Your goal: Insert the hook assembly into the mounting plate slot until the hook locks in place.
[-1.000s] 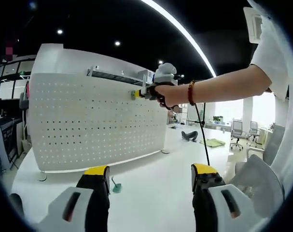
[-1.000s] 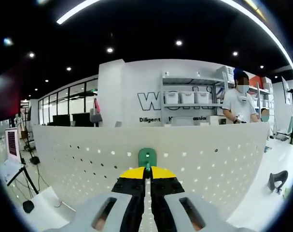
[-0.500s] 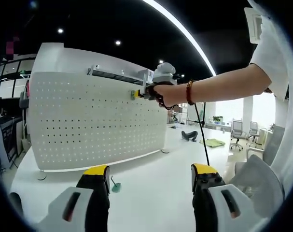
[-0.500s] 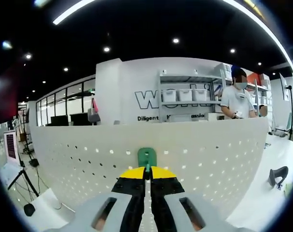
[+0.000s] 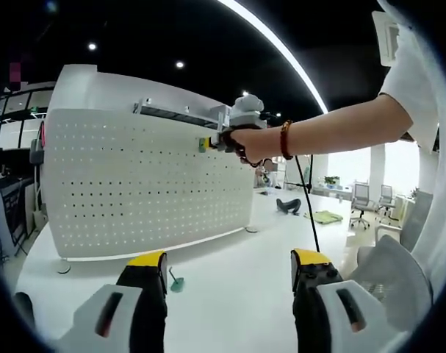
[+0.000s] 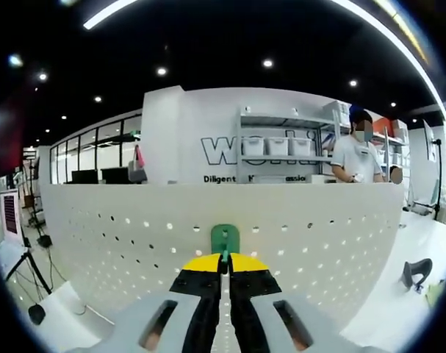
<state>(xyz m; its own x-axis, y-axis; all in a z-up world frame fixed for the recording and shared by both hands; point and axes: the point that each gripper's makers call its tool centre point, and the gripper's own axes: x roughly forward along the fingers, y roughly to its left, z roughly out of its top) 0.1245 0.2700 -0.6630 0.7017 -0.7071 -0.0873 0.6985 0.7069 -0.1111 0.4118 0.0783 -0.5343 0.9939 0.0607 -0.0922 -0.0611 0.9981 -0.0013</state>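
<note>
A white pegboard stands upright on the white table. My right gripper, held by a person's hand, is up near the board's top edge. In the right gripper view my right gripper is shut on a green hook piece, pointed straight at the pegboard just below its top edge; whether the hook touches the board I cannot tell. My left gripper hovers open over the table, holding nothing. A second small green hook lies on the table by its left finger.
A black object and a green cloth lie on the table beyond the board's right end, with office chairs farther off. Behind the board are shelves with bins and a standing person.
The hand with my right gripper has moved slightly left and up along the board's top edge. The left gripper has stayed still and open.
</note>
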